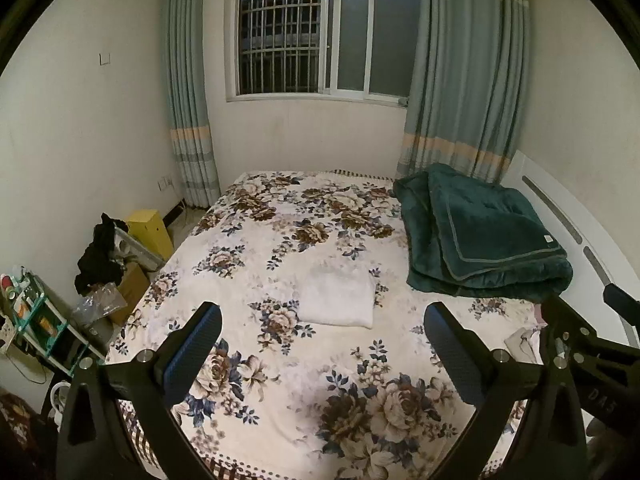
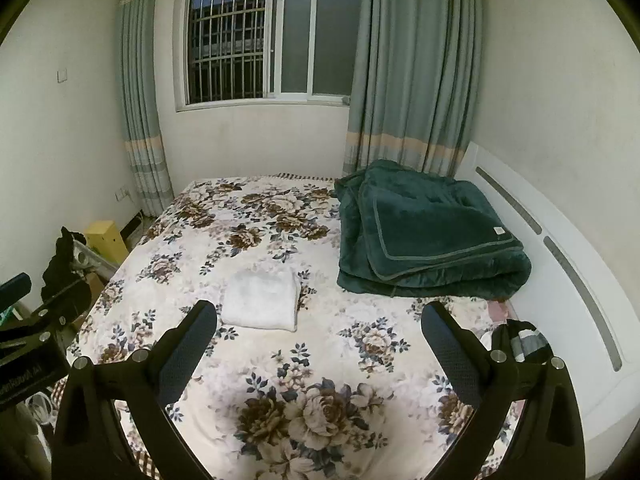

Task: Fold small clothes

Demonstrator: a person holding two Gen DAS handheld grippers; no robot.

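Count: one folded white garment [image 1: 337, 298], one folded dark green quilt [image 1: 480, 236], one floral bedspread [image 1: 280, 400], two grippers, one barred window [image 1: 320, 36], two striped curtains [image 1: 188, 92].

Both grippers hang above the near end of the bed. The left gripper [image 1: 322, 354] has its jaws spread wide with nothing between them. The right gripper [image 2: 319, 354] likewise has its jaws wide apart and holds nothing.

The white garment lies flat on the bedspread near the bed's middle, at 12 o'clock from the left gripper and at 11 o'clock from the right gripper, apart from both. It is a neat rectangle with a thick folded edge on the near side and soft, faintly wrinkled fabric. The quilt sits at 2 o'clock from it, against the white headboard [image 2: 560, 248].

View differences: the left wrist view alone shows a green shelf rack [image 1: 36, 320] at 9 o'clock and a yellow box [image 1: 150, 230] clearly. The right wrist view alone shows a dark striped garment [image 2: 520, 340] at 3 o'clock by the headboard
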